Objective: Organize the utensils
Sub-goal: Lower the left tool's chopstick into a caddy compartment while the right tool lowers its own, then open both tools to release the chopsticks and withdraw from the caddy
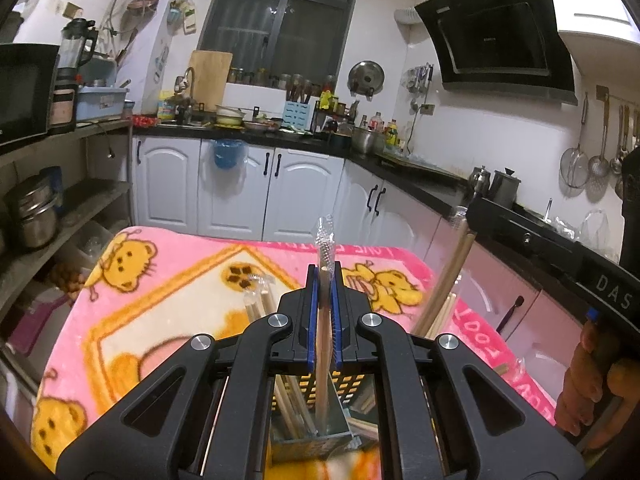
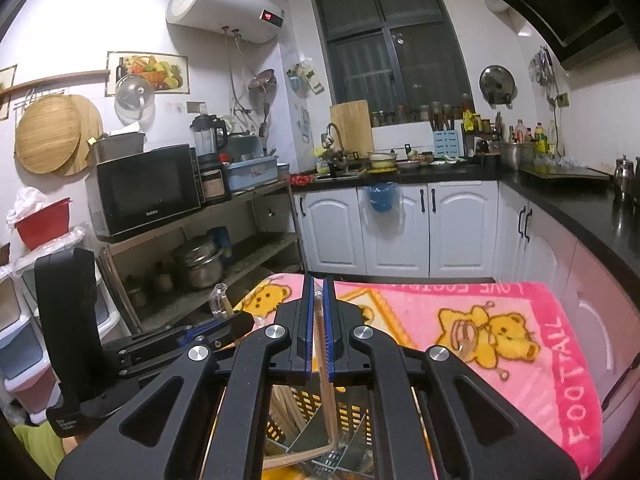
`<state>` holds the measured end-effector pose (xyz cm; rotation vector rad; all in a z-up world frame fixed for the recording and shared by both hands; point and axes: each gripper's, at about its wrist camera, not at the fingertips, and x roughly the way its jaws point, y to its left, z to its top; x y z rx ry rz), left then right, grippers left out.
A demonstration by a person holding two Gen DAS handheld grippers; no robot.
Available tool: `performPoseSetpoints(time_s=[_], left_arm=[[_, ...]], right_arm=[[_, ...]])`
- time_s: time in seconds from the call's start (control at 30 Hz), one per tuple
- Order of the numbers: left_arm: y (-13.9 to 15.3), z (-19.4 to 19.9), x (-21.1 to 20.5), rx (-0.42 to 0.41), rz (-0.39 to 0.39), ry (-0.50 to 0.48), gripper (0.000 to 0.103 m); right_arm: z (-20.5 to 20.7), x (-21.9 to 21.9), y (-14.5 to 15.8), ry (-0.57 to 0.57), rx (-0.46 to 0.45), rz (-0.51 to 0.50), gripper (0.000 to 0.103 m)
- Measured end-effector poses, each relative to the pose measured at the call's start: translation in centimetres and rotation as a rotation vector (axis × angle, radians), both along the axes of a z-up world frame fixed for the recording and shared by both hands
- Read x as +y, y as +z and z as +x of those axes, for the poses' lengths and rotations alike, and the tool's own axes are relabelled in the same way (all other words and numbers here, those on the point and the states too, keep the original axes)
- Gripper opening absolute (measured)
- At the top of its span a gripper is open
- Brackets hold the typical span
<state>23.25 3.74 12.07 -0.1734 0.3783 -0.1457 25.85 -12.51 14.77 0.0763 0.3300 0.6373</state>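
My left gripper [image 1: 325,276] is shut on a pair of wooden chopsticks in a clear sleeve [image 1: 323,320]. They stand upright, their lower end inside a yellow perforated utensil holder [image 1: 348,384] on the pink blanket [image 1: 160,280]. My right gripper [image 2: 318,284] is shut on another wooden pair [image 2: 320,344], which also reaches down into the holder [image 2: 352,412]. In the left wrist view the right gripper [image 1: 472,216] comes in from the right with its slanted pair [image 1: 448,280]. The left gripper [image 2: 240,324] shows low at the left of the right wrist view, under its pair's clear tip [image 2: 219,300].
More wrapped chopsticks [image 1: 256,304] lean in the holder's left side. A person's hand [image 1: 588,380] grips the right tool. A rack with a microwave [image 2: 148,192] and pots stands left of the blanket-covered table; white cabinets [image 2: 400,228] and a black counter run behind and along the right.
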Motion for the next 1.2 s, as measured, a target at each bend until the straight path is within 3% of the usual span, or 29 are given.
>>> performPoseSetpoints(time_s=[0.63,0.7,0.73,0.77,0.83,0.97,1.2], left_arm=[[-2.4,1.0,-0.3,0.062,-0.017,-0.014,0.003],[-2.5,1.1,-0.2,0.067,-0.022,-0.012,0.003],[-2.5,1.1,-0.1,0.07,-0.022,-0.01,0.003],[-2.6,1.1,-0.1,0.075,-0.024,-0.008,0.003],[-2.8,1.0,0.0,0.083,-0.031,-0.006,0.004],[-3.0,0.7,0.4,0.096,-0.042,0.005,0.027],[-2.8,-0.2,0.6,0.113,-0.031,0.003,0.048]], right_arm=[[1.4,-0.6,-3.0,-0.01,0.098,0.011,0.007],[1.5,-0.9,-3.1,-0.012,0.109,0.021,0.02],[1.4,-1.1,-3.2,-0.017,0.111,0.026,0.035],[1.3,-1.2,-3.2,-0.021,0.109,0.029,0.041],[1.0,-1.5,-3.3,-0.037,0.103,0.025,0.041],[0.6,-2.0,-3.6,-0.059,0.109,0.018,0.055],[-0.3,-2.7,-4.0,-0.072,0.109,0.002,0.066]])
